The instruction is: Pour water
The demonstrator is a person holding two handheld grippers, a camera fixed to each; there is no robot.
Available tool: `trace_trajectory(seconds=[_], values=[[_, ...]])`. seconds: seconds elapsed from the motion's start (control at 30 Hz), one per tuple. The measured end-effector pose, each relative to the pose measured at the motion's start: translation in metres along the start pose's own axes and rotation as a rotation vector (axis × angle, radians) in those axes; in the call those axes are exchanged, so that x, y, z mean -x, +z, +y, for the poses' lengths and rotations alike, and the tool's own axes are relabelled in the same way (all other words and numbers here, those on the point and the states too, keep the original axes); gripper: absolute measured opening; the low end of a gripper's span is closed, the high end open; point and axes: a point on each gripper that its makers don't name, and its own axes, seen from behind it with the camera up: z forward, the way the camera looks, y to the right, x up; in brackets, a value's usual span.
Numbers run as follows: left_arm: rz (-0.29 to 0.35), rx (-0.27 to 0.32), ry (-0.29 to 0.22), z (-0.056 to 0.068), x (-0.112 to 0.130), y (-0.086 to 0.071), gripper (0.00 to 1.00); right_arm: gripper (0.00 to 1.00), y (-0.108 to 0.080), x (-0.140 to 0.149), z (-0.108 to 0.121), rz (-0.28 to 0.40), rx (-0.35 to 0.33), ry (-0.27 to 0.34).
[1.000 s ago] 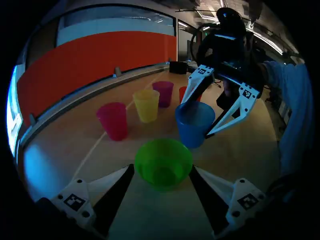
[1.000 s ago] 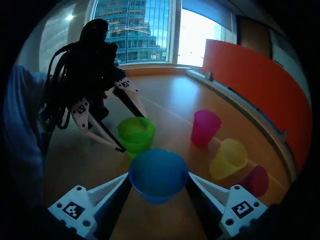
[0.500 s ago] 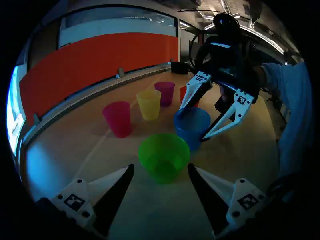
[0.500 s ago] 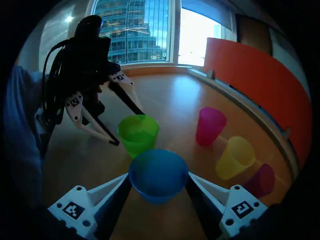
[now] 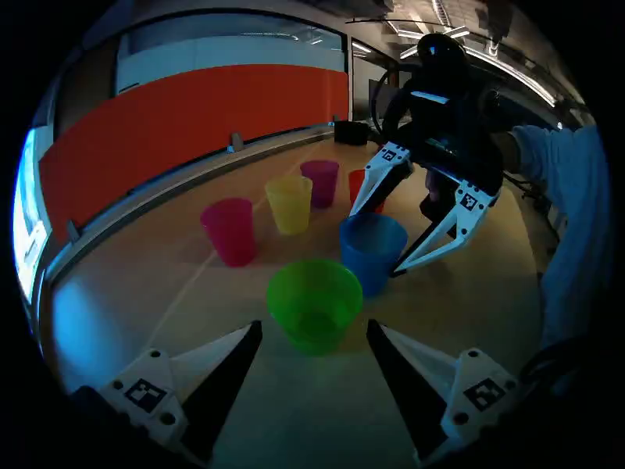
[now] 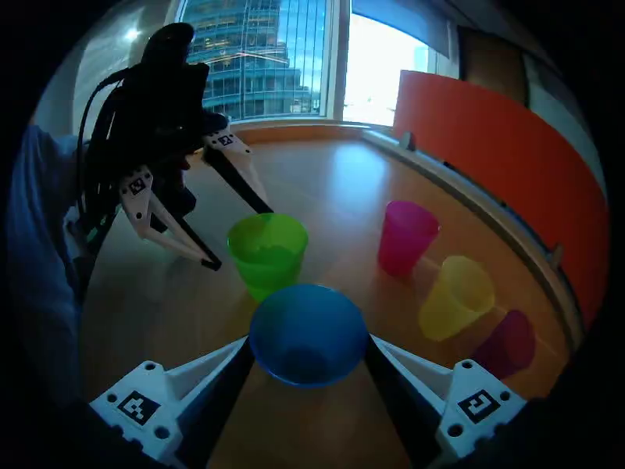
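Note:
A green cup [image 5: 314, 305] stands upright on the wooden table [image 5: 469, 305], just ahead of my left gripper [image 5: 312, 324], which is open. Its fingertips sit just short of the cup's sides. In the right gripper view the green cup [image 6: 267, 250] seems to hold some liquid, and the left gripper [image 6: 241, 238] ends at its near edge. My right gripper [image 6: 309, 342] is shut on a blue cup [image 6: 308, 344], both fingers pressing its sides. In the left gripper view the blue cup [image 5: 373, 248] stands upright behind the green one, inside the right gripper [image 5: 375, 242].
A pink cup [image 5: 230, 230], a yellow cup [image 5: 289, 203], a purple cup [image 5: 320, 182] and a red cup [image 5: 358, 187] stand in a row toward the orange wall [image 5: 180, 109]. A person's blue sleeve [image 5: 574, 234] is at the right. Windows [image 6: 266, 62] lie beyond the table.
My left gripper has drawn back from the green cup, which was between its fingers and now stands free on the table. The right gripper still holds the blue cup.

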Motion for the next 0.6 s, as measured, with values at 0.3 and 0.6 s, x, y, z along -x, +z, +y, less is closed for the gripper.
trace_trajectory(seconds=[0.3, 0.6], values=[[0.016, -0.026, -0.018, -0.003, -0.001, -0.013, 1.0, 1.0, -0.023, 0.006, -0.001, 0.003, 0.031, 0.001], [0.055, -0.072, -0.043, -0.006, -0.006, -0.036, 1.0, 1.0, -0.059, 0.02, -0.001, 0.017, 0.09, 0.016]])
